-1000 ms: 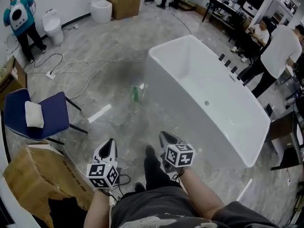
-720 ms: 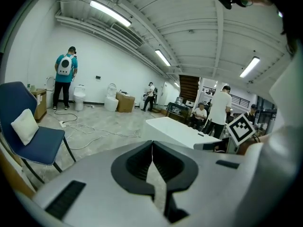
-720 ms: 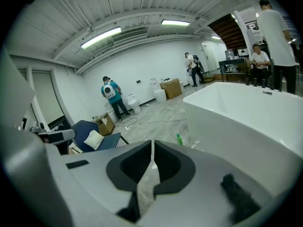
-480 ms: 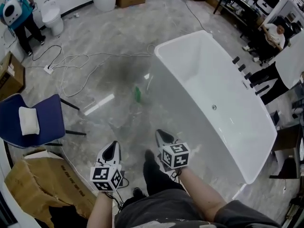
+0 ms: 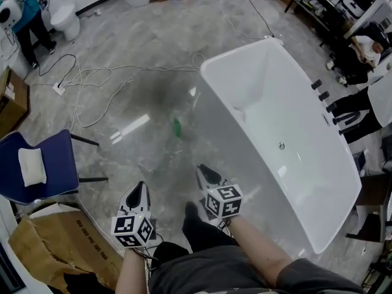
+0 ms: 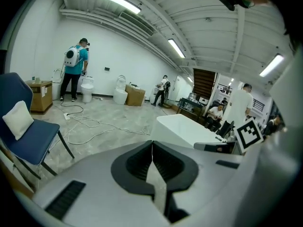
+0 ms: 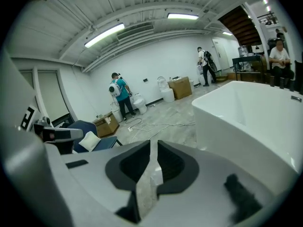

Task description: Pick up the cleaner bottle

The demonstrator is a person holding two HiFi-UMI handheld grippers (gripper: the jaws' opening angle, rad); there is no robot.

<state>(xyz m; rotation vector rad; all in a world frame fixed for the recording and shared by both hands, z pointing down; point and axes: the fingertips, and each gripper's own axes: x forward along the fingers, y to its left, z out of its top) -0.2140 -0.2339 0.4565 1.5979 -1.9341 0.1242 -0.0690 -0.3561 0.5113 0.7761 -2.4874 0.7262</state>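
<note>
A small green cleaner bottle [image 5: 177, 127] stands on the grey marble floor beside the left wall of the white bathtub [image 5: 318, 182]. Both of my grippers are held low in front of the person's body, well short of the bottle. The left gripper [image 5: 139, 187] points forward with its jaws together and nothing between them [image 6: 152, 144]. To its right, the right gripper [image 5: 201, 170] is nearer the tub, also shut and empty [image 7: 154, 144]. The bottle does not show in either gripper view.
A blue chair [image 5: 52, 158] with a white cushion [image 5: 30, 166] stands at the left, a torn cardboard box [image 5: 46, 244] below it. Loose cables [image 5: 104, 78] cross the floor beyond the bottle. Toilets [image 5: 63, 18] and people are at the far wall.
The person has walked forward, so the bottle and tub lie closer in the head view. Both grippers travelled forward and a little down with them, staying shut.
</note>
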